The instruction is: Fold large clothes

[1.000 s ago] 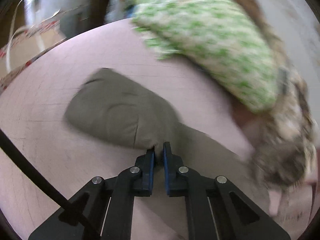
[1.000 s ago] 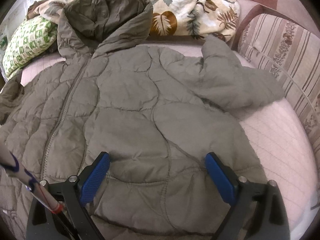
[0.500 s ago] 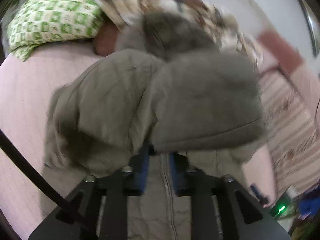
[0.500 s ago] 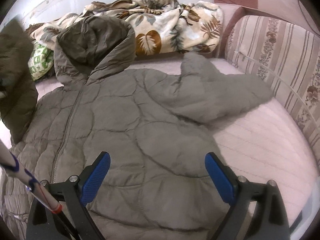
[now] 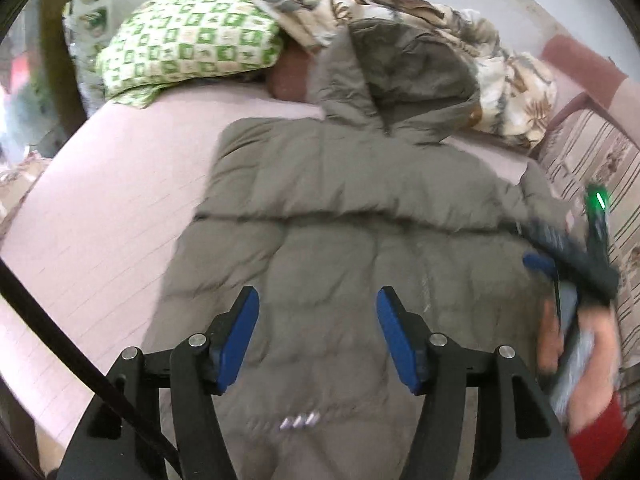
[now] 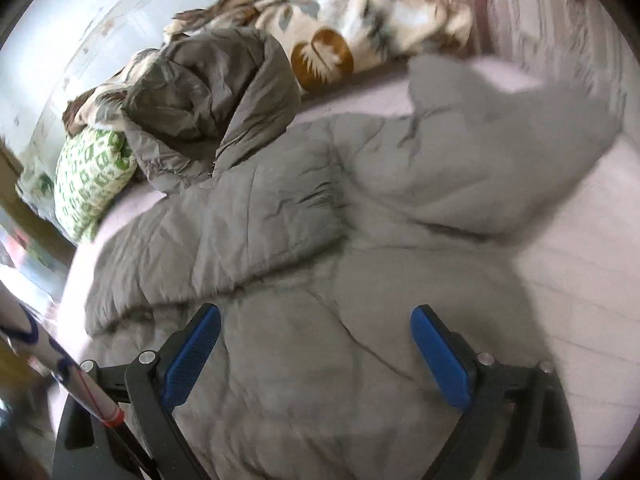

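The left wrist view alone shows the right gripper (image 5: pixel 538 260) from outside, blurred, with a green light, held in a hand (image 5: pixel 576 344) over the right edge of the grey-olive quilted hooded jacket (image 5: pixel 340 240). The right wrist view alone shows the jacket's other sleeve (image 6: pixel 500 152) still spread outward onto the pale pink bedcover (image 6: pixel 580 264).

The jacket lies flat on that bedcover, hood (image 5: pixel 404 68) towards the green-and-white checked pillow (image 5: pixel 188 44) and the leaf-patterned blanket (image 5: pixel 512 76). One sleeve (image 6: pixel 240 232) is folded across its chest.

The left gripper (image 5: pixel 314 332) has just been opening; its blue pads stand apart above the jacket's body, nothing between them. The right gripper's (image 6: pixel 316 356) fingers are spread wide over the jacket, gripping nothing.
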The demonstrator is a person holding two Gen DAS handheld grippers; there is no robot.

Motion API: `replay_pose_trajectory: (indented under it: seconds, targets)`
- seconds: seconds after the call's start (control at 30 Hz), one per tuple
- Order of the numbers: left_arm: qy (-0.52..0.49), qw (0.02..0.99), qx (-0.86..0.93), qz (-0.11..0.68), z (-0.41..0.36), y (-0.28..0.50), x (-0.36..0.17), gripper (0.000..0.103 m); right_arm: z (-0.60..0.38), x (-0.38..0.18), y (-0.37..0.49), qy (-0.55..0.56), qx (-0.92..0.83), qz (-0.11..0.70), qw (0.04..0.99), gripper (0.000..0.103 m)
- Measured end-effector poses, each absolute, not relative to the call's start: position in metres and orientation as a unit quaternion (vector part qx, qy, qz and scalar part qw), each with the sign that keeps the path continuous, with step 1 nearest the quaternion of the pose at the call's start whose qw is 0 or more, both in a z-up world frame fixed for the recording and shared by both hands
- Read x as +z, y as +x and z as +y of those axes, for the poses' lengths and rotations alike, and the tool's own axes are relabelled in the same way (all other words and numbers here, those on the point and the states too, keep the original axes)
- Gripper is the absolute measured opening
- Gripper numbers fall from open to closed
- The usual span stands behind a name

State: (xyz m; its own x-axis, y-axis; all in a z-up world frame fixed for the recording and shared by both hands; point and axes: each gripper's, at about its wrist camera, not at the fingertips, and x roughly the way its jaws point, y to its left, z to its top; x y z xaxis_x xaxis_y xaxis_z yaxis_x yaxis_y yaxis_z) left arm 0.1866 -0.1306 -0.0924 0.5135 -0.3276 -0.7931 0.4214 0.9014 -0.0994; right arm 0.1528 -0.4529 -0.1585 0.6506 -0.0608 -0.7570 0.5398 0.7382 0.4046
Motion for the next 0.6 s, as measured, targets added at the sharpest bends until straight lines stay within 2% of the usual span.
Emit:
replay_pose_trajectory:
  seconds: [0.1, 0.13, 0.2, 0.3, 0.37, 0.47, 0.6]
  targets:
    - [0.060, 0.869, -0.197, 0.450, -0.111, 0.170, -0.094, 0.060, -0.461, -0.170, 0.181, 0.346, -0.166, 0.380, 0.841, 0.097]
    - [0.061, 0.869, -0.192, 0.451, -0.107, 0.167, -0.094, 0.060, -0.463, -0.174, 0.190, 0.355, -0.166, 0.381, 0.837, 0.092]
    - [0.064, 0.869, -0.181, 0.455, -0.100, 0.160, -0.095, 0.060, -0.467, -0.181, 0.204, 0.361, -0.160, 0.401, 0.827, 0.030]
    - [0.066, 0.870, -0.169, 0.458, -0.097, 0.150, -0.095, 0.060, -0.478, -0.179, 0.203, 0.380, -0.160, 0.386, 0.825, 0.020]
    - [0.065, 0.871, -0.167, 0.457, -0.101, 0.145, -0.095, 0.060, -0.489, -0.180, 0.196, 0.373, -0.188, 0.394, 0.819, 0.017]
    - [0.069, 0.869, -0.177, 0.458, -0.113, 0.137, -0.093, 0.060, -0.491, -0.180, 0.189, 0.349, -0.206, 0.404, 0.820, 0.018]
    - [0.084, 0.870, -0.197, 0.445, -0.130, 0.123, -0.086, 0.060, -0.493, -0.147, 0.163, 0.328, -0.189, 0.374, 0.847, 0.025]
